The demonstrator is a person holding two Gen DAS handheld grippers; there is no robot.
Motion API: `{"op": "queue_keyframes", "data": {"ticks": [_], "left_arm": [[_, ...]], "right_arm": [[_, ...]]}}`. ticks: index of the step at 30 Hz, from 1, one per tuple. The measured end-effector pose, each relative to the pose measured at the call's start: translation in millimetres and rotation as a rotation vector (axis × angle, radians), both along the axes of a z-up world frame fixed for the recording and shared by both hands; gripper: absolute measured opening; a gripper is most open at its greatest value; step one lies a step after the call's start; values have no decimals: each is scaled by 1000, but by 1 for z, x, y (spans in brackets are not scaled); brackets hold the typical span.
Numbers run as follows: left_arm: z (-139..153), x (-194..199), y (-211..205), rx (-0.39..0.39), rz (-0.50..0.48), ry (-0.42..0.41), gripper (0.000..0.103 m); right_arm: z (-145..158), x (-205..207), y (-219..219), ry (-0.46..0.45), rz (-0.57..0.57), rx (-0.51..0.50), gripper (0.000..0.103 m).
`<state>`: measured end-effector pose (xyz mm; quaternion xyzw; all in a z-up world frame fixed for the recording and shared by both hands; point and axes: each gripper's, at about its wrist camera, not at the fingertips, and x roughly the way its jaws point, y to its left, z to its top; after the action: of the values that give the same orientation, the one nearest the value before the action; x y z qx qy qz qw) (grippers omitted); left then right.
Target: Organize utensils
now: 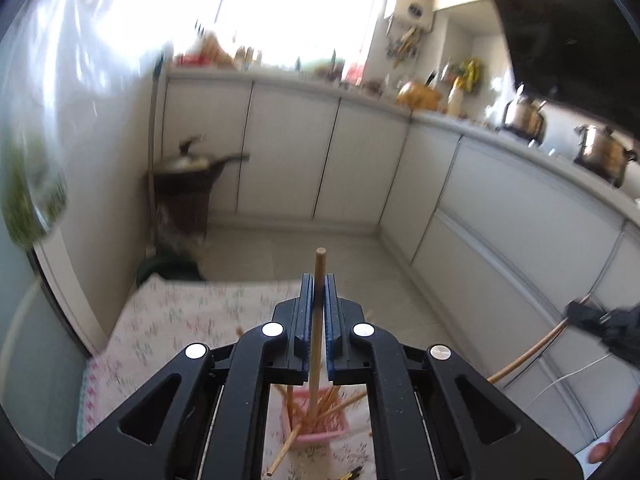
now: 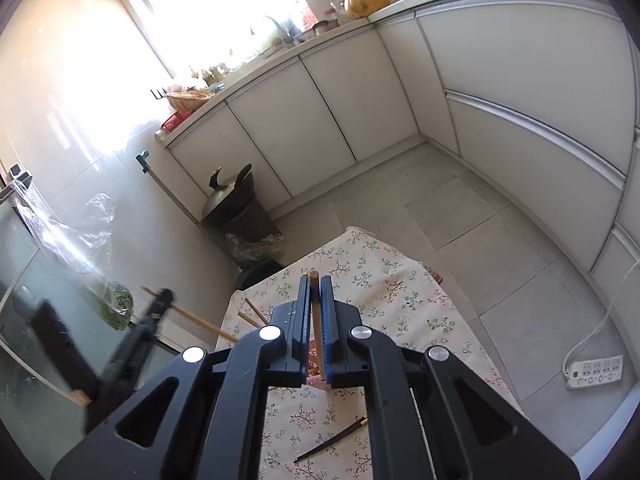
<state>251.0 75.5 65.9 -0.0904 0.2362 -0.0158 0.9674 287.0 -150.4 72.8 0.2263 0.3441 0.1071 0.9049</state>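
Note:
My left gripper [image 1: 319, 282] is shut on a wooden chopstick [image 1: 319, 304] that stands upright between the jaws. Below it a pink holder [image 1: 320, 426] on the floral tablecloth [image 1: 180, 320] holds several wooden chopsticks. My right gripper [image 2: 315, 284] is shut on another wooden chopstick [image 2: 317, 320], above the same pink holder [image 2: 318, 382], which is mostly hidden. The left gripper with its chopstick [image 2: 192, 318] appears blurred at the left of the right wrist view. The right gripper's chopstick [image 1: 528, 354] shows at the right of the left wrist view. A dark chopstick [image 2: 332, 440] lies on the cloth.
The small table stands in a kitchen with white cabinets [image 2: 320, 100] around it. A bin with a wok on top [image 2: 236, 204] stands by the wall beyond the table. A power strip [image 2: 596, 370] lies on the tiled floor at right. Pots [image 1: 600, 152] sit on the counter.

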Motion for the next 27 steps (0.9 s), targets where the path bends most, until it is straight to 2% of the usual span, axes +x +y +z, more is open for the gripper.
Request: {"op": "queue_keyframes", "data": {"ticks": [3, 5, 11, 15, 21, 23, 25, 27], "left_arm": [[-17, 0, 9, -61, -1, 39, 10], [-14, -8, 16, -84, 13, 19, 12], [11, -40, 32, -93, 44, -87, 14], [20, -44, 39, -82, 53, -107, 19], [19, -45, 57, -99, 59, -92, 20], [17, -42, 70, -128, 69, -59, 29], [2, -25, 91, -155, 97, 58, 48], [-25, -6, 110, -137, 135, 200, 47]], "right_arm": [[-4, 9, 5, 9, 11, -2, 5], [-4, 11, 8, 5, 14, -11, 5], [3, 22, 22, -13, 15, -28, 5], [10, 32, 38, -26, 19, -56, 5], [11, 45, 57, -27, 22, -75, 5], [14, 44, 60, -42, 24, -75, 5], [16, 40, 62, -49, 30, -72, 5], [19, 36, 63, -53, 41, -63, 5]]}}
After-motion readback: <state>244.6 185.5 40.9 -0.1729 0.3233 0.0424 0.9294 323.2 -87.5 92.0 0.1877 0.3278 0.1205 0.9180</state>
